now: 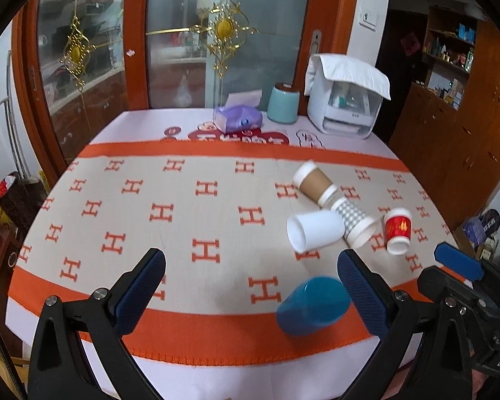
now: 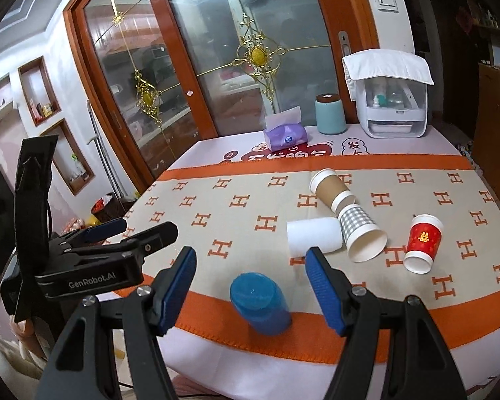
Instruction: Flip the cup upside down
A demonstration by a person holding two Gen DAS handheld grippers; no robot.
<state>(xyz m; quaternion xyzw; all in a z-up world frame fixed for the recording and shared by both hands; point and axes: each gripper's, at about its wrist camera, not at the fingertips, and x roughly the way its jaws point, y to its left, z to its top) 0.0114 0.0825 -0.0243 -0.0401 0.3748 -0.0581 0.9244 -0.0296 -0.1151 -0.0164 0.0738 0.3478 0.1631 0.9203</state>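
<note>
A blue plastic cup [image 2: 260, 303] lies on its side near the table's front edge, also in the left wrist view [image 1: 311, 305]. My right gripper [image 2: 250, 286] is open above and around it, not touching. My left gripper [image 1: 250, 286] is open and empty, with the blue cup just inside its right finger [image 1: 361, 291]. Farther back lie a white cup [image 2: 313, 235], a checked cup [image 2: 361, 233], a brown-sleeved cup [image 2: 331, 188] and a red cup [image 2: 421, 243], all tipped over.
The table carries an orange and beige cloth [image 2: 216, 220]. At the back stand a purple tissue pack [image 2: 285, 136], a teal canister [image 2: 330, 113] and a white appliance with a towel [image 2: 391, 100]. Glass doors are behind. The left gripper's body shows at the left [image 2: 93, 260].
</note>
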